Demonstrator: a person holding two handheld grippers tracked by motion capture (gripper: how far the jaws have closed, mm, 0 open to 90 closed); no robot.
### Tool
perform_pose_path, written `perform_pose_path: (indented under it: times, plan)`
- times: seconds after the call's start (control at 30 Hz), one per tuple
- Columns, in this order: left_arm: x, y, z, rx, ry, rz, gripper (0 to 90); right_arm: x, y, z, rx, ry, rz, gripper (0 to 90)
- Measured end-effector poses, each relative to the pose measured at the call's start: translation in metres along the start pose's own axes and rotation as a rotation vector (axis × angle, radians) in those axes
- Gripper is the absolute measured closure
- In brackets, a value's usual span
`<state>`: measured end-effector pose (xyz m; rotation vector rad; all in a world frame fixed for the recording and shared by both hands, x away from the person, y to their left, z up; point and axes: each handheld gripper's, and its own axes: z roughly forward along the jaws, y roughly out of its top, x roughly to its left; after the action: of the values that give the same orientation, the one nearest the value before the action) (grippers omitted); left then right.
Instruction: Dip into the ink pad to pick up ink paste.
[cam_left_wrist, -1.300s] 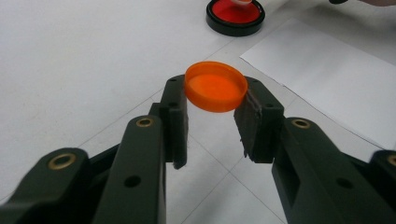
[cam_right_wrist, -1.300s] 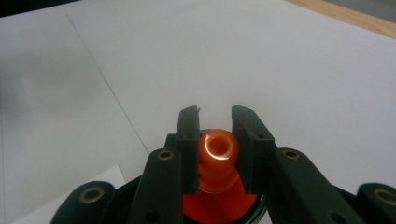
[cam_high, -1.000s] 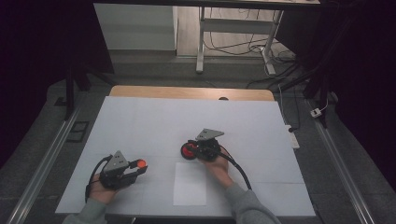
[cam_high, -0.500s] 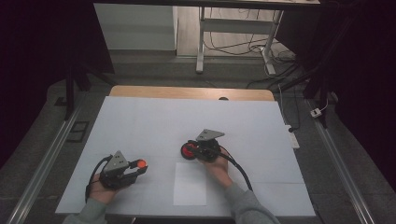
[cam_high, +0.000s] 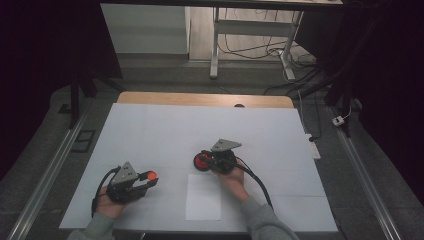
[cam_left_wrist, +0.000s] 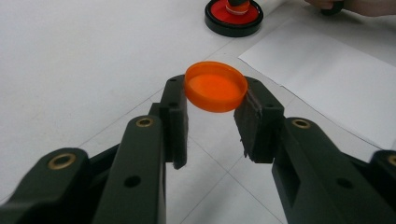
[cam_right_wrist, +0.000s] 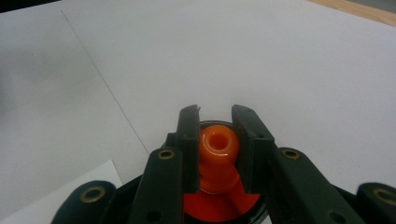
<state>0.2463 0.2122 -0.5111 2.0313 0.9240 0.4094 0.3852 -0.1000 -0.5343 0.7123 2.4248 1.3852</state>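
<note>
The white worktop (cam_high: 165, 135) carries a loose sheet of paper (cam_high: 203, 196) near its front edge, lying between the person's two hands. On the right, just beyond the paper's far edge, sits a round black-rimmed base (cam_high: 202, 161) with a red inside, and rising from its middle is an orange spout (cam_right_wrist: 217, 156) with a hole in its top. The right claw (cam_high: 212, 159) is clamped on that spout, its two jaws pressed against the spout's sides and its hand behind it, so the base is pinned flat to the worktop and the spout stands upright. On the left, well apart from the base and nearer the front edge, the left claw (cam_high: 148, 181) grips a small orange cap (cam_left_wrist: 215, 87) by its rim, jaws closed against opposite sides. In the left gripper view the cap rides above the worktop with its hollow side facing up and tilted a little toward the camera, and the base (cam_left_wrist: 233, 14) lies ahead of it and slightly to the right, across the corner of the paper. The relation that matters is this: the cap must travel from the left claw rightward and a bit away from the person to reach the spout, and it would likely need turning over so that its open side faces down along the spout's upright axis.
</note>
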Motion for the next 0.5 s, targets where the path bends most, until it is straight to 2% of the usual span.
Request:
perform_pose_path:
  times: [0.4,0.5]
  plan:
    - [-0.0009,0.0004,0.0001,0.000,0.000,0.003,64.8,0.0011,-0.0005,0.0000,0.000,-0.008,-0.009,72.7]
    - [-0.0006,0.0006,-0.0001,-0.003,0.001,0.002,64.8,-0.0016,0.0000,-0.0006,-0.002,0.008,0.012,72.5]
